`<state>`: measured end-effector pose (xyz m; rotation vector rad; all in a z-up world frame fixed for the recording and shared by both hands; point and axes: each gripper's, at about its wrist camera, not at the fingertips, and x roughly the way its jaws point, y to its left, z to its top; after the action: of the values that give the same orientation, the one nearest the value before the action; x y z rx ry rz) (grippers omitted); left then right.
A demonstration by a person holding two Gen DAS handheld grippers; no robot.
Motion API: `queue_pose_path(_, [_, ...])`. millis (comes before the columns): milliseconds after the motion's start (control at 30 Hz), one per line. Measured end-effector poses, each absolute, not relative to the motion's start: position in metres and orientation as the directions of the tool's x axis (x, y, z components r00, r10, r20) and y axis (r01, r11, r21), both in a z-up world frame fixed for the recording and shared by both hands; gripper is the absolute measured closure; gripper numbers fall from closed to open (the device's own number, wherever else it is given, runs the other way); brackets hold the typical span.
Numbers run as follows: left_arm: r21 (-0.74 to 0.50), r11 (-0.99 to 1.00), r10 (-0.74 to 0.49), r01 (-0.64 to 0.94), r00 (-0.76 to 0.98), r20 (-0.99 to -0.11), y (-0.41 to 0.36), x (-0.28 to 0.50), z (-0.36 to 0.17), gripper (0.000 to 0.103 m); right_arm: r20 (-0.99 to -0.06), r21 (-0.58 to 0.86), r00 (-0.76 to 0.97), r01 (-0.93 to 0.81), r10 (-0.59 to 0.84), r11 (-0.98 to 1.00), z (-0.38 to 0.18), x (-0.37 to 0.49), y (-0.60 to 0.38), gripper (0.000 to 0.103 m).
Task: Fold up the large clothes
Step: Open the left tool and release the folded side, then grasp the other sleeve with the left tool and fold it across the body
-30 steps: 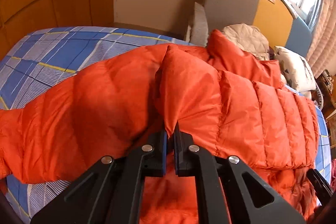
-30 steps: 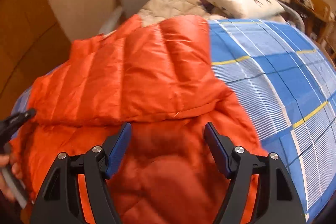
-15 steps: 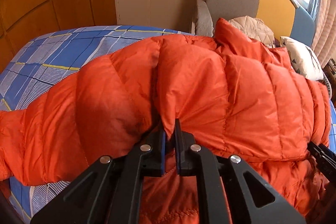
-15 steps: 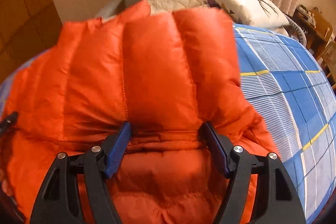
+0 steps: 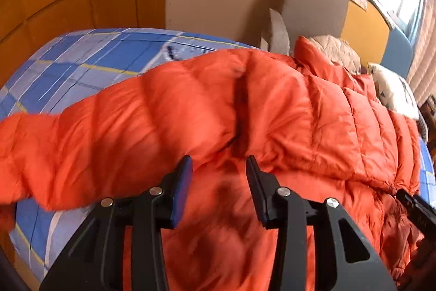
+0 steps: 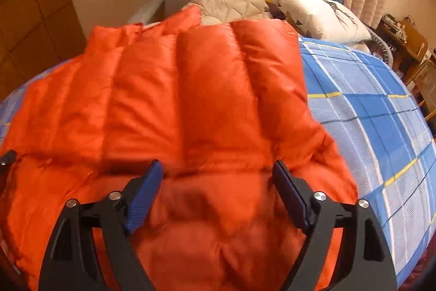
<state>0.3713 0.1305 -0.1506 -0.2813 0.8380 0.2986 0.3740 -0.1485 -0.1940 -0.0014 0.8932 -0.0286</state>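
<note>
Both grippers' fingers just spread, empty | puffy quilted orange jacket | plaid bedsheet

Jacket on bed, pillow behind it, sleeve stretched left

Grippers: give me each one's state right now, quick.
Left gripper: open, jaws just opened, nothing clamped; the orange jacket lies beyond and below them.
Right gripper: open wide, jaws just opened further, holding nothing, over the jacket.
</note>
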Motion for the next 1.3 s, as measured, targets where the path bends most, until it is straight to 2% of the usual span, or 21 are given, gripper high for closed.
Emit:
queue_pose_path(133, [-0.140, 0.905, 0.170, -0.403, 0.643, -0.747, 0.146, 0.342, -0.148, 0.058, -0.776, -0.004, 0.631, -0.011, 0.004, 1.000, -0.193, 0.351, -0.135, 0.021])
queue_pose_path(433, [-0.204, 0.826, 0.210, -0.526, 0.622, -0.754, 0.208, 0.271, -0.158, 0.057, -0.763, -0.042, 0.646, -0.088, 0.025, 0.995, -0.195, 0.316, -0.100, 0.021])
queue_pose_path(633, [-0.293, 0.696, 0.263, -0.655, 0.612, -0.746, 0.271, 0.209, -0.162, 0.051, -0.757, -0.054, 0.653, -0.123, 0.040, 0.991, -0.198, 0.303, -0.085, 0.021])
queue_pose_path(700, [-0.342, 0.645, 0.277, -0.684, 0.626, -0.729, 0.291, 0.192, -0.161, 0.046, -0.753, -0.061, 0.657, -0.126, 0.037, 0.990, -0.198, 0.302, -0.084, 0.021])
queue_pose_path(800, [-0.396, 0.594, 0.283, -0.700, 0.643, -0.712, 0.311, 0.181, -0.159, 0.041, -0.754, -0.070, 0.656, -0.127, 0.031, 0.989, -0.200, 0.301, -0.082, 0.021])
queue_pose_path(900, [-0.456, 0.527, 0.277, -0.717, 0.652, -0.706, 0.333, 0.181, -0.163, 0.041, -0.760, -0.068, 0.649, -0.129, 0.033, 0.989, -0.200, 0.304, -0.084, 0.021])
queue_pose_path(1067, [-0.473, 0.484, 0.287, -0.737, 0.644, -0.709, 0.349, 0.192, -0.168, 0.042, -0.727, -0.102, 0.687, -0.122, 0.010, 0.987, -0.186, 0.305, -0.085, 0.021])
queue_pose_path(1133, [-0.463, 0.500, 0.298, -0.732, 0.647, -0.702, 0.352, 0.194, -0.165, 0.054, -0.732, -0.100, 0.681, -0.087, -0.014, 0.991, -0.184, 0.310, -0.091, 0.021])
queue_pose_path(1167, [-0.452, 0.514, 0.298, -0.729, 0.646, -0.703, 0.353, 0.198, -0.163, 0.067, -0.739, -0.117, 0.673, -0.065, -0.043, 0.991, -0.185, 0.313, -0.094, 0.021])
queue_pose_path(1200, [-0.438, 0.529, 0.297, -0.727, 0.642, -0.707, 0.354, 0.203, -0.162, 0.076, -0.745, -0.123, 0.665, -0.048, -0.060, 0.991, -0.188, 0.315, -0.096, 0.021])
queue_pose_path(1300, [-0.401, 0.591, 0.312, -0.700, 0.657, -0.687, 0.346, 0.215, -0.149, 0.088, -0.759, -0.120, 0.647, -0.029, -0.073, 0.992, -0.198, 0.315, -0.099, 0.021])
